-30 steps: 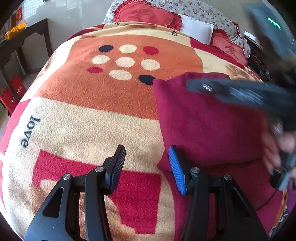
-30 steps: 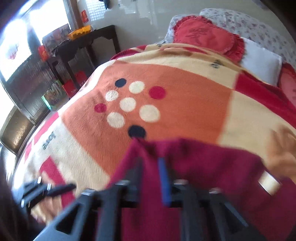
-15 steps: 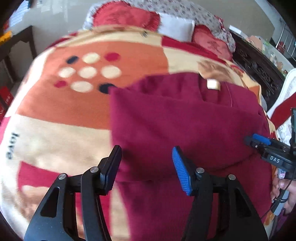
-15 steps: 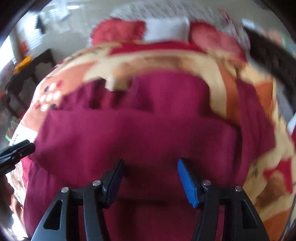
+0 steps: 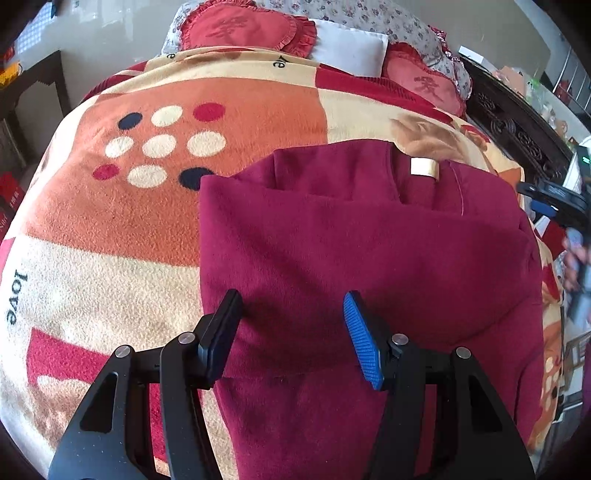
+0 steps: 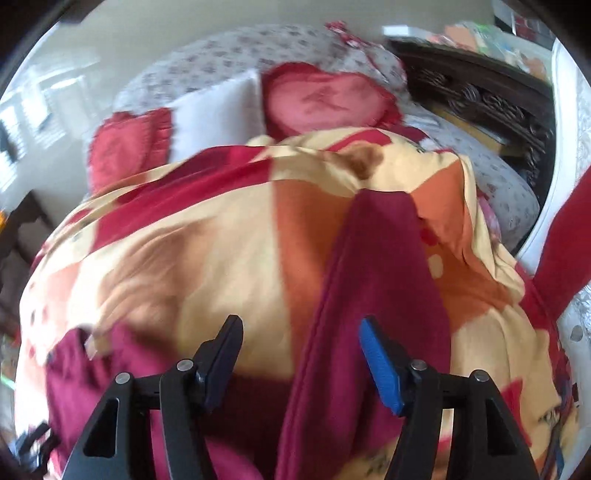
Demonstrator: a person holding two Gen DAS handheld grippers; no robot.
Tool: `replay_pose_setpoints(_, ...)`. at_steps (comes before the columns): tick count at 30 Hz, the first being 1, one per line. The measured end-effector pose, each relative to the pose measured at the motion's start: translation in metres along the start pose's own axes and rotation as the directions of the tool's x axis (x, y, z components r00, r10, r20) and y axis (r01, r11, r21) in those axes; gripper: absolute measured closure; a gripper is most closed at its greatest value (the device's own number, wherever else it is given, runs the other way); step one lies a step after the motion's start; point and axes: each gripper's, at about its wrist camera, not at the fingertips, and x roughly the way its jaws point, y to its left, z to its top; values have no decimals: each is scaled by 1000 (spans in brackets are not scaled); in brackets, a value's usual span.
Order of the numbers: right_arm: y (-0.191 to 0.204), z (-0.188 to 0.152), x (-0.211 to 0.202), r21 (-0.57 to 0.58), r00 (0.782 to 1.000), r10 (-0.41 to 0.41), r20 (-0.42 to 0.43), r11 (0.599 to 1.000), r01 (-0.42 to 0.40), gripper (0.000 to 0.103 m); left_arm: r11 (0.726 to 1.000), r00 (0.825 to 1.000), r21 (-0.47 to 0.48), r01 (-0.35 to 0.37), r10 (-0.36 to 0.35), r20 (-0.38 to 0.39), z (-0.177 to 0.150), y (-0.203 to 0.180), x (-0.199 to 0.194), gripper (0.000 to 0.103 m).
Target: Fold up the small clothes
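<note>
- The blanket (image 5: 110, 229) carries the word "love" at its left edge in your left camera; a few letters near its far edge are too small to read.
- Each red heart cushion (image 5: 240, 27) bears one stitched character.
- The garment (image 5: 351, 251), a soft maroon knit, lies folded on the fuzzy blanket, with a blank pale tag (image 5: 424, 168) at its collar.
- Your left gripper (image 5: 291, 332) hovers over the near part of the garment, fingers apart and gripping nothing.
- Your right gripper (image 6: 301, 363) has just been opening; its fingers stand apart over a long maroon strip of the garment (image 6: 369, 288), not clamping it.
- The right camera is blurred, so blanket details there stay unclear.
- In the left camera your right gripper (image 5: 550, 201) is cut off at the edge.
</note>
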Motion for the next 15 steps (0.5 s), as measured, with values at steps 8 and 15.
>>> replay_pose_setpoints(8, -23, 18, 56, 30, 994, 18, -111, 999, -15, 66, 1000, 1000, 1, -6, 6, -11, 0, 5, 1, 46)
replay_pose_setpoints(15, -36, 7, -2, -7, 995, 102, 4, 995, -102, 97, 998, 1000, -64, 5, -4, 12, 6, 16, -8, 46)
